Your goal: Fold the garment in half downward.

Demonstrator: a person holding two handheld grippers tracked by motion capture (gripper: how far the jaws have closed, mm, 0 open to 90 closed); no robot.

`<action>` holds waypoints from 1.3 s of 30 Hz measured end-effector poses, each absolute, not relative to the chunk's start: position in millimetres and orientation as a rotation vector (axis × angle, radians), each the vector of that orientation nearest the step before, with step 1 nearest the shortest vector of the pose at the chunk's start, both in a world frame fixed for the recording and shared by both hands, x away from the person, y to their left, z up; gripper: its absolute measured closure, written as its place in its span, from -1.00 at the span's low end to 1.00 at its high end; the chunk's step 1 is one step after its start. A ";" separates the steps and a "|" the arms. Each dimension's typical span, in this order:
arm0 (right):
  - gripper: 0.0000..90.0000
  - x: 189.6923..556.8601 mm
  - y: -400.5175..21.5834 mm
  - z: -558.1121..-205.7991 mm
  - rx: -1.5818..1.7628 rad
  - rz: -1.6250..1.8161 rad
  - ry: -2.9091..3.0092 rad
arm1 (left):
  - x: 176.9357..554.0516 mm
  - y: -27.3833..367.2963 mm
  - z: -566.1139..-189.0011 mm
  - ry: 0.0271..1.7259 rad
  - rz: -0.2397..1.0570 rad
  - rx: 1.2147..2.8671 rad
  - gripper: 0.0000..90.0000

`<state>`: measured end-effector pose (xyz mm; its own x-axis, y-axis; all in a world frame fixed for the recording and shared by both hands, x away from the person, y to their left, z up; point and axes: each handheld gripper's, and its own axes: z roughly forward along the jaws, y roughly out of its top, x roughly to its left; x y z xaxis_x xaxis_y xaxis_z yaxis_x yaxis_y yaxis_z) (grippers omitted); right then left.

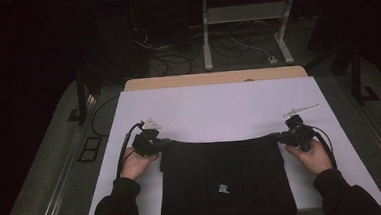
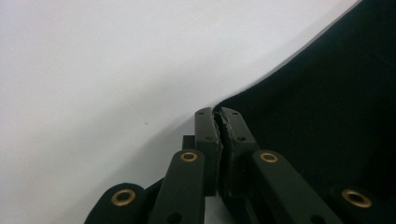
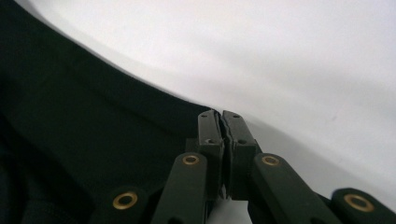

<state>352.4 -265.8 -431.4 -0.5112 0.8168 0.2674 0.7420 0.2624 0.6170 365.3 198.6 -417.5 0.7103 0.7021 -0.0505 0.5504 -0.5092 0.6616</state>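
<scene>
The black garment [image 1: 226,178] lies on the white worktop [image 1: 218,106] at its near edge. The left claw [image 1: 162,145] and right claw [image 1: 279,138] each pinch a far corner, jaws pressed together.

The near edge of the black garment [image 1: 225,180] runs off the bottom of the high view, so its full length cannot be told. The small pale print [image 1: 224,188] on its front is too small to read. Both sleeves [image 1: 118,204] of the person are cut off at the bottom edge of the same view. In the left gripper view, the garment corner goes in between the closed pads [image 2: 208,128], and how far cloth reaches inside stays hidden. The room beyond the table [image 1: 218,103] is too dark to make out.
</scene>
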 end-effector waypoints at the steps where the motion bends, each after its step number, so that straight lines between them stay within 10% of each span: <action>1: 0.90 354.3 -265.4 -429.6 1.494 1.085 2.402 | 367.3 198.3 -414.0 0.944 0.305 2.240 0.89; 39: 0.90 432.8 -261.2 -368.5 1.519 1.132 2.295 | 450.2 197.8 -361.3 0.979 0.411 2.256 0.89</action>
<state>432.8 -261.2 -368.5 -0.4687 0.8447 0.2584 0.7192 0.1952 0.6668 450.2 197.8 -361.3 0.6743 0.7378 0.0307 0.5388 -0.5201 0.6627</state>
